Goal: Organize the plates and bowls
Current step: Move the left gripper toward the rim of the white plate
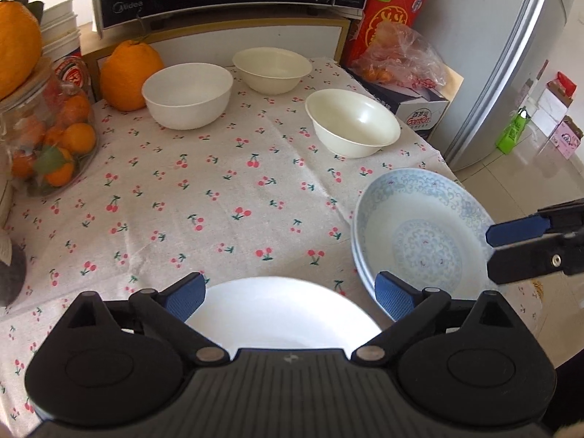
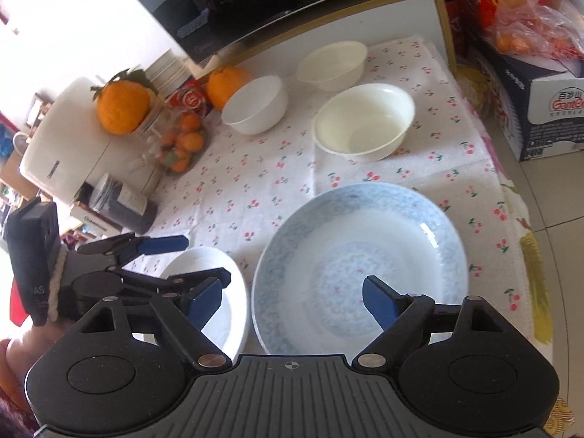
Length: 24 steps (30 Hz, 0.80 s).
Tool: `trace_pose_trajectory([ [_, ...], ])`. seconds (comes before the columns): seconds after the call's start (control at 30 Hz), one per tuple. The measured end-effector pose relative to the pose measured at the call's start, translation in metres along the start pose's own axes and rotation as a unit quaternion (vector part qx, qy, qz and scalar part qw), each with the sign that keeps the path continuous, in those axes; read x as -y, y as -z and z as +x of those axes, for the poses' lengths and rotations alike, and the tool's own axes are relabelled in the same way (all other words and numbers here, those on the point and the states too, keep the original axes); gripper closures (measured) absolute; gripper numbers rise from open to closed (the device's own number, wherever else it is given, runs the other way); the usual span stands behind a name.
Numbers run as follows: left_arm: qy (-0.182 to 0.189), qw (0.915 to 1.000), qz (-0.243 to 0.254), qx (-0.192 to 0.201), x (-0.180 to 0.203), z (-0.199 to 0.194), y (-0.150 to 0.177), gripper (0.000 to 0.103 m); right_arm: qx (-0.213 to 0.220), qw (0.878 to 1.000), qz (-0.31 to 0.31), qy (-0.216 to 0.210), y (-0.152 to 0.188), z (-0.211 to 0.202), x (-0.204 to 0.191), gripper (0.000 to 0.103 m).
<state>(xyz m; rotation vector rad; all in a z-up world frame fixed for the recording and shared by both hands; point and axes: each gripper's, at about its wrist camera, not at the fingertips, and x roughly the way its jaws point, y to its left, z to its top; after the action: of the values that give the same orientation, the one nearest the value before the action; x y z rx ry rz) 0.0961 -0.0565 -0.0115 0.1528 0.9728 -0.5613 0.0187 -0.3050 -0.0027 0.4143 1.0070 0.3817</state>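
Both grippers gape wide, gripping nothing — left gripper [image 1: 290, 301] above the white plate [image 1: 281, 314], right gripper [image 2: 292, 301] above the blue-patterned plate [image 2: 361, 266].

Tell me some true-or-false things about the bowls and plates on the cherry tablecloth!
1. Three bowls sit on the table. True: a white bowl, a cream bowl and another cream bowl.
2. The blue-patterned plate holds oranges. False: it is empty.
3. The left gripper is clamped on the white plate. False: its jaws stand open.
4. The right gripper is open. True.
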Motion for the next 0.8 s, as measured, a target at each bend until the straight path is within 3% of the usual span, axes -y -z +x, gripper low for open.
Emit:
trace_pose_trajectory([
  [0.43,-0.036,0.9991,-0.006,0.022,-0.042,-0.030,0.045,0.002,-0.015,0.998,-0.019,-0.065,0.067,0.035,-0.057,0.004],
  [0.6,-0.033,0.9985,0.005,0.043,-0.050,-0.037,0.060,0.001,0.004,0.997,-0.054,-0.047,0.089,0.048,-0.064,0.003],
  [0.8,-0.013,0.9990,-0.001,0.042,-0.057,-0.035,0.075,0.002,0.015,0.999,-0.015,-0.036,0.102,0.072,-0.053,0.001],
])
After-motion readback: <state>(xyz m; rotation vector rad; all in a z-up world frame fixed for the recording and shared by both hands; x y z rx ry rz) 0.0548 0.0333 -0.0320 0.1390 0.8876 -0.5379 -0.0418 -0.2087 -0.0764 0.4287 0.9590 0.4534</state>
